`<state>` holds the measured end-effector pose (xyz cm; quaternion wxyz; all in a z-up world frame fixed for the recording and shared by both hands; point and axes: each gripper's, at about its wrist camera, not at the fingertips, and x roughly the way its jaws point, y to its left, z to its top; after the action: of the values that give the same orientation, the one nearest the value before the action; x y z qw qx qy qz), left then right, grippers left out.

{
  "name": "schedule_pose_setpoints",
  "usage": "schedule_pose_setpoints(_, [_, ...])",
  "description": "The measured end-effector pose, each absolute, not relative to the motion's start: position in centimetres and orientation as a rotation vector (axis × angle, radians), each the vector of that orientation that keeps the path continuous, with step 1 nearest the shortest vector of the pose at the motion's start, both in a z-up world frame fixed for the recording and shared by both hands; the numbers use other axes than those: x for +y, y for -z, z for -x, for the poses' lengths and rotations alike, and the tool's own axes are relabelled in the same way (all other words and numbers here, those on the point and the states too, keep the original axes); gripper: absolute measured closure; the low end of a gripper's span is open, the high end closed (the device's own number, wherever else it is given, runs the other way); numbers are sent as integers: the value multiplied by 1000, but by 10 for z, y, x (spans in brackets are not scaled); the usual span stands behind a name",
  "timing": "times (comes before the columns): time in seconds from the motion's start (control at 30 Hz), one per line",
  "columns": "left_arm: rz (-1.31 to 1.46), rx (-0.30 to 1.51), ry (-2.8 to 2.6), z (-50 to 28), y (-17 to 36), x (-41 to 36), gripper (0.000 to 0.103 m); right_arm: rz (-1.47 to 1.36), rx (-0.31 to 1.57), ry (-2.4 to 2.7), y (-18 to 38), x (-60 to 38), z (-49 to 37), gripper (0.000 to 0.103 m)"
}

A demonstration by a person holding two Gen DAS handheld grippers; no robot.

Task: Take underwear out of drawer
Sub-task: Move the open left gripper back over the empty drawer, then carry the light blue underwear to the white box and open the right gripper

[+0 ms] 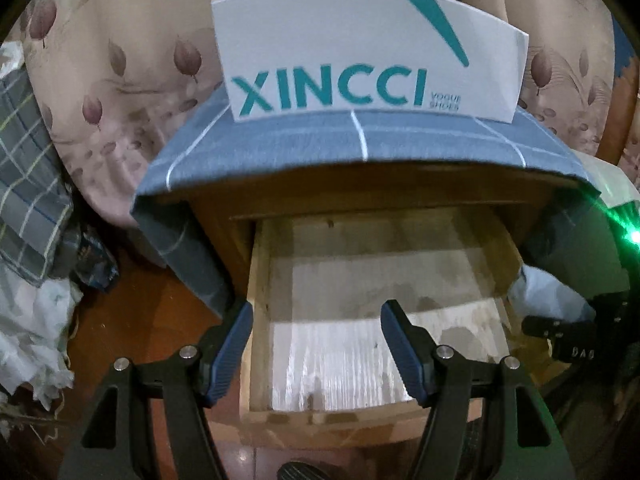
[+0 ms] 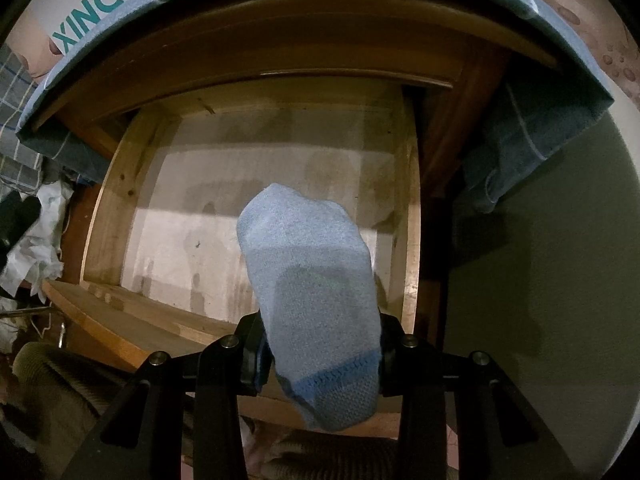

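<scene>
Right wrist view, right gripper [image 2: 320, 354] clamped on light blue knitted sock [image 2: 312, 280] centre frame, over open wooden drawer [image 2: 410, 208], left gripper [image 1: 316, 320] jaws apart, empty.

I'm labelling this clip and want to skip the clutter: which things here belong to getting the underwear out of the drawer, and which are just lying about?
Part of the job:
- open wooden drawer
- light blue garment, clamped in the right gripper
- left gripper, open, holding nothing

Just lying about:
- XINCCI shoe box
- blue checked cloth under it
- plaid fabric
- crumpled white material
</scene>
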<state>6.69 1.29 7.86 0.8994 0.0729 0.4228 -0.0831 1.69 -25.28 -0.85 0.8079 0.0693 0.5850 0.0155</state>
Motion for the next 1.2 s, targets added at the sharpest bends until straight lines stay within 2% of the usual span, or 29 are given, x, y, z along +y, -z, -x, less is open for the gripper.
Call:
schedule_pose_setpoints(0.53, [-161,862,162,-54,-74,14,35,-150,1225,-43,5,-250,-16,67])
schedule_pose_setpoints(0.77, [-83,890,127,-61,-69,31,35,-153,1176,-71,-3,-250,-14,67])
schedule_pose_setpoints(1.2, [-65,904,95,-64,-67,35,35,-102,1053,-102,-66,-242,-9,67])
